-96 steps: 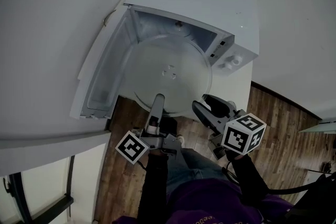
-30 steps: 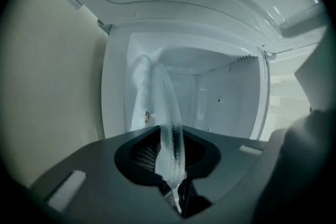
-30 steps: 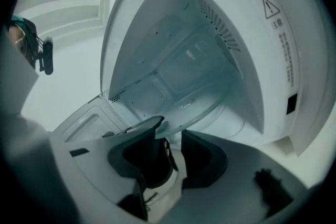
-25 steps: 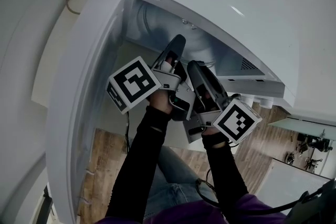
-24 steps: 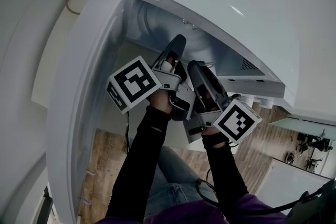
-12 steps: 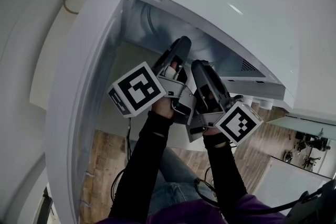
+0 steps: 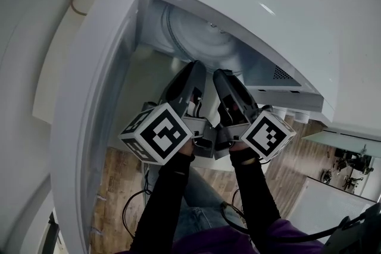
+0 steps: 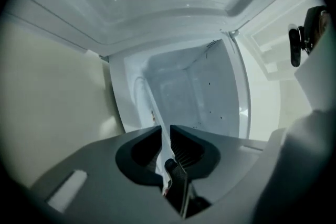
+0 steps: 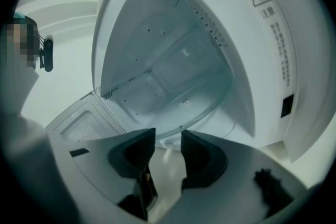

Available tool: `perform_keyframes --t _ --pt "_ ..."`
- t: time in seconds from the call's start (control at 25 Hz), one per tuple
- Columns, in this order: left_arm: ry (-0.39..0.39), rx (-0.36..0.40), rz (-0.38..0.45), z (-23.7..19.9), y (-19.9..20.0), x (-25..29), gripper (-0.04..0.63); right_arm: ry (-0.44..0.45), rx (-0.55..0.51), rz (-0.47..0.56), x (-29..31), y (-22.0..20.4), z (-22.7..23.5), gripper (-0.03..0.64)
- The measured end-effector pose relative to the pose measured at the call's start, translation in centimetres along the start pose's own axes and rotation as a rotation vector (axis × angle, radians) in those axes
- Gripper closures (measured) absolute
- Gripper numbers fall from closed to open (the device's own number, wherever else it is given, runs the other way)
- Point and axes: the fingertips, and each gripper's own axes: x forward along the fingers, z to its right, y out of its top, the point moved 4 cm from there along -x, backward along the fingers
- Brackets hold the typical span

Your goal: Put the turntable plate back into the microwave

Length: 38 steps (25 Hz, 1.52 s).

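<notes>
Turntable plate: clear glass (hub marks); left tool just closing on it; right tool spread, empty.

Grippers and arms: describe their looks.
Left gripper and right gripper: grey shells, dark ribbed jaw pads, each bearing a white cube with black square markers. Black sleeves, purple top, dark cable by the right arm. The left jaws have just been closing, plate rim between them.
</notes>
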Motion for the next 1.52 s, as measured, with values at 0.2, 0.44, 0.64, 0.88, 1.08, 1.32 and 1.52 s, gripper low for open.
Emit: perform_keyframes --t 0.2,0.44,0.64,0.88,1.08,1.32,1.52 --pt "0.010 -0.017 -0.007 -0.7 0.3 0.4 0.545 -0.002 -0.016 -0.022 0.7 -0.2 0.2 0.457" --pt "0.015 -0.015 -0.012 -1.1 1.1 1.1 0.548 0.010 -0.013 -0.037 2.1 0.0 0.0 0.457" --pt "0.028 -0.006 -0.004 -1.5 1.4 1.3 0.549 -0.005 0.003 -0.043 2.6 -0.3 0.3 0.457" --pt "0.027 -0.024 0.005 -1.7 1.6 1.6 0.549 -0.070 -0.028 -0.085 2.7 -0.5 0.6 0.457" --pt "0.046 -0.026 0.022 -1.9 1.7 1.7 0.552 -0.111 -0.109 -0.135 2.9 -0.5 0.3 0.460" --pt "0.053 -0.041 0.032 -2.2 1.7 1.9 0.555 -0.106 -0.109 -0.141 2.8 -0.8 0.2 0.463" --pt "0.048 -0.050 0.029 -2.1 1.8 2.0 0.557 -0.100 -0.105 -0.137 2.7 -0.8 0.2 0.463"
